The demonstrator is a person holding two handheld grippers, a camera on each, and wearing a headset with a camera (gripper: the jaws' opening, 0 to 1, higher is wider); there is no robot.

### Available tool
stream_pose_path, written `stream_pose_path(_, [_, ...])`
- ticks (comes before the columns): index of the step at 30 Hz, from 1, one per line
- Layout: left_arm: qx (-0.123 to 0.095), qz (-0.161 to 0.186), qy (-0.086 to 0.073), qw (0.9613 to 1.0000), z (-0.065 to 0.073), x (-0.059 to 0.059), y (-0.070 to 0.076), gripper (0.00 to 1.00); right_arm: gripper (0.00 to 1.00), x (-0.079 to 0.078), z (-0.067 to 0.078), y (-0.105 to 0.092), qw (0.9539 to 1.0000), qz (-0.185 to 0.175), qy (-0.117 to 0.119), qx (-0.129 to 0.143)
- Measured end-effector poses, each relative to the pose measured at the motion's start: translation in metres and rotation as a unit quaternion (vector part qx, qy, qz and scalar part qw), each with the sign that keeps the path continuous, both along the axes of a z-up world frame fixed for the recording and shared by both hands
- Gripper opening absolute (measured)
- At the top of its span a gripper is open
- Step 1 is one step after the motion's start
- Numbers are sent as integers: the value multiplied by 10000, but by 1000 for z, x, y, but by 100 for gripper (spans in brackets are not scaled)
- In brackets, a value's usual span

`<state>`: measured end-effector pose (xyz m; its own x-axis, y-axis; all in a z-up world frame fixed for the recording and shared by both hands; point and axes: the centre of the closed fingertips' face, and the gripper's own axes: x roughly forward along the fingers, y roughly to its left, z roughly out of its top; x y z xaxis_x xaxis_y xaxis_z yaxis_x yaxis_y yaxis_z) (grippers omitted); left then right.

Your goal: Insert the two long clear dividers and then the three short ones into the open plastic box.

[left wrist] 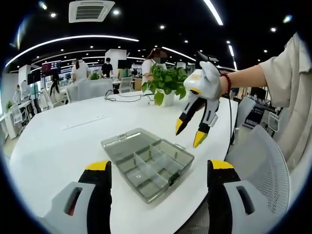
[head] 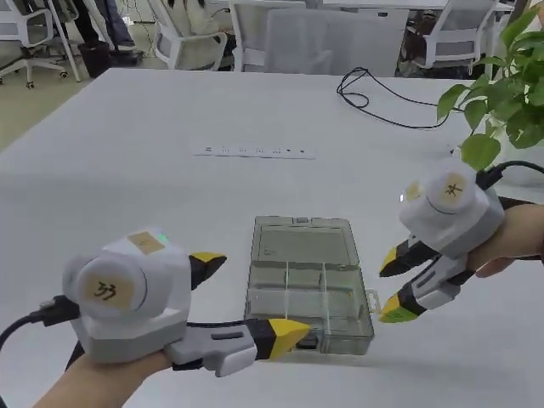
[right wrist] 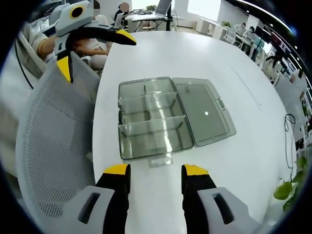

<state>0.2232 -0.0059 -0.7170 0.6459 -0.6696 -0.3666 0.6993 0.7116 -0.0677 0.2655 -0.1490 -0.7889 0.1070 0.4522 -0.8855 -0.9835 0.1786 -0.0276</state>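
Head view: plastic box (head: 303,243) with dividers (head: 287,282)

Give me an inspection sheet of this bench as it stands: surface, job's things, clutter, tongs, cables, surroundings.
Surface: white table, no stains seen.
Job's things: clear plastic box lies open, lid flat on the table; clear dividers stand in the base, count unclear.
Clutter: small clear piece against the box wall nearest the right tongs; latch or loose part, cannot tell.
Grippers: left tongs open, holding nothing, at the box's left; right tongs open, holding nothing, at its right.
Cables: black cable looped at the far end; power strip on the table.
Surroundings: potted plant, office chairs.
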Motion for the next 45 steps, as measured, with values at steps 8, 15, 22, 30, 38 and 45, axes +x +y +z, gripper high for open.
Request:
stream_pose_path(8, [66,31,0,10000,-1,1,-1,81,45,3,-11,-36,9996,-69,-63,-260])
stream_pose_path(15, [99,38,18,9999,-2,0,-2,81,48,3,-21,-67,9988,-165,-17,-469])
stream_pose_path(22, [145,50,22,9999,-3,1,-1,80,49,-4,-28,-94,9972,-249,68,-703])
stream_pose_path(30, [189,87,47,9998,-4,0,0,80,50,-13,-35,-123,9951,-388,197,-894])
stream_pose_path(38, [259,123,53,9996,-4,1,-1,79,50,-16,-44,-147,9930,-432,251,-1069])
stream_pose_path(45, [316,157,103,9993,-8,-1,-3,79,49,-14,-48,-156,9921,-288,252,-1196])
